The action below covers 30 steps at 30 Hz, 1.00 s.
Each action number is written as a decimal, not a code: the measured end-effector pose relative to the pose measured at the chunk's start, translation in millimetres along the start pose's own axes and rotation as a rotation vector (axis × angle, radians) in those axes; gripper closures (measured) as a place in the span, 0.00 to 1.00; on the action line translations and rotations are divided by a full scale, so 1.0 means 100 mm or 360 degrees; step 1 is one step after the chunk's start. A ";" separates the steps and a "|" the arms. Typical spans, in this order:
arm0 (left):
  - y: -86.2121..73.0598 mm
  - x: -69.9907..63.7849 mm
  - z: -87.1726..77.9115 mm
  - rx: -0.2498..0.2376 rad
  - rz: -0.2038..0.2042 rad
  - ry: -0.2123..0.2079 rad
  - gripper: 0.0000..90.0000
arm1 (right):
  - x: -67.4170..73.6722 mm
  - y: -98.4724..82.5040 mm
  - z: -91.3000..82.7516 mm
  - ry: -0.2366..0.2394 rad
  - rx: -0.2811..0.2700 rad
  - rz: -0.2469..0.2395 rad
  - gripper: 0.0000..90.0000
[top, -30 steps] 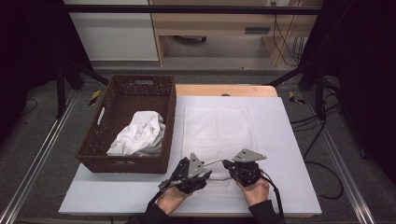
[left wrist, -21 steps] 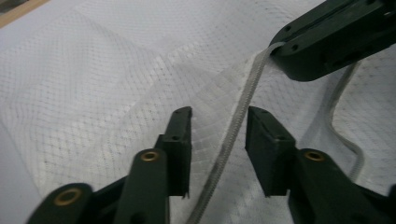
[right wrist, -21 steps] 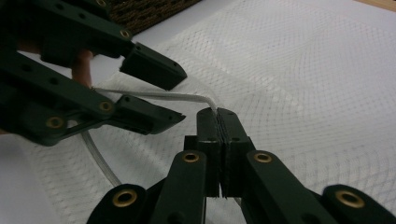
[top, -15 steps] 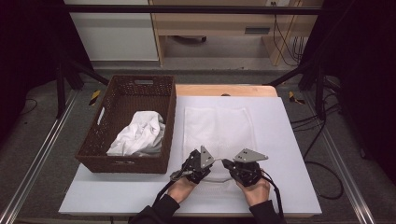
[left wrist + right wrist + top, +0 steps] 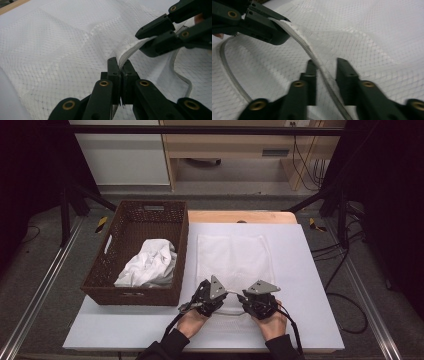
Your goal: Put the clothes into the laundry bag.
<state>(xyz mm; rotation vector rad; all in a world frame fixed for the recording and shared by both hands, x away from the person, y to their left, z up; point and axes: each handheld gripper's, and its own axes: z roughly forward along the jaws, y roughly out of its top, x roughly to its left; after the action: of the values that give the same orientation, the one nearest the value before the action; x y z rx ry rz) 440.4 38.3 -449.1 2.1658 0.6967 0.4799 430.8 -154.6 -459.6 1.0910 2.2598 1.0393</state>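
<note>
A white mesh bag (image 5: pixel 235 255) lies flat on the table, its near zipper edge (image 5: pixel 130 48) lifted. My left gripper (image 5: pixel 119 67) is shut on that zipper edge; it also appears in the high view (image 5: pixel 224 294) and in the right gripper view (image 5: pixel 274 25). My right gripper (image 5: pixel 325 72) has just been opening its jaws. The zipper edge (image 5: pixel 312 56) runs between them and the pads stand apart from it. In the high view the right gripper (image 5: pixel 244 297) sits close beside the left one at the bag's near edge.
A brown wicker basket (image 5: pixel 135 220) stands at the left with crumpled white cloth (image 5: pixel 150 265) in it. The bag rests on a white board (image 5: pixel 310 285) over a wooden tabletop. Loose grey zipper tape (image 5: pixel 227 65) curves over the mesh.
The left gripper has moved right, closer to the right gripper at the bag's near edge. The right hand has stayed put.
</note>
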 end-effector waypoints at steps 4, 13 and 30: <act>-0.03 -0.03 -0.04 -0.0013 -0.0011 -0.0025 0.87 | -0.01 0.01 -0.02 0.0026 -0.0006 0.0033 0.98; -0.19 -0.12 -0.46 -0.0135 -0.0093 -0.0144 0.93 | -0.03 0.04 -0.09 0.0027 -0.0062 0.0091 0.98; -0.62 -0.18 -0.21 0.0047 -0.0106 -0.0103 0.99 | -0.02 0.16 -0.17 0.0046 -0.0177 0.0122 0.98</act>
<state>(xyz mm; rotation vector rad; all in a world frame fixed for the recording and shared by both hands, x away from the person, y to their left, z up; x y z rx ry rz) 394.9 72.1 -486.7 2.1682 0.7413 0.3653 429.1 -157.4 -436.9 1.1301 2.1692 1.2038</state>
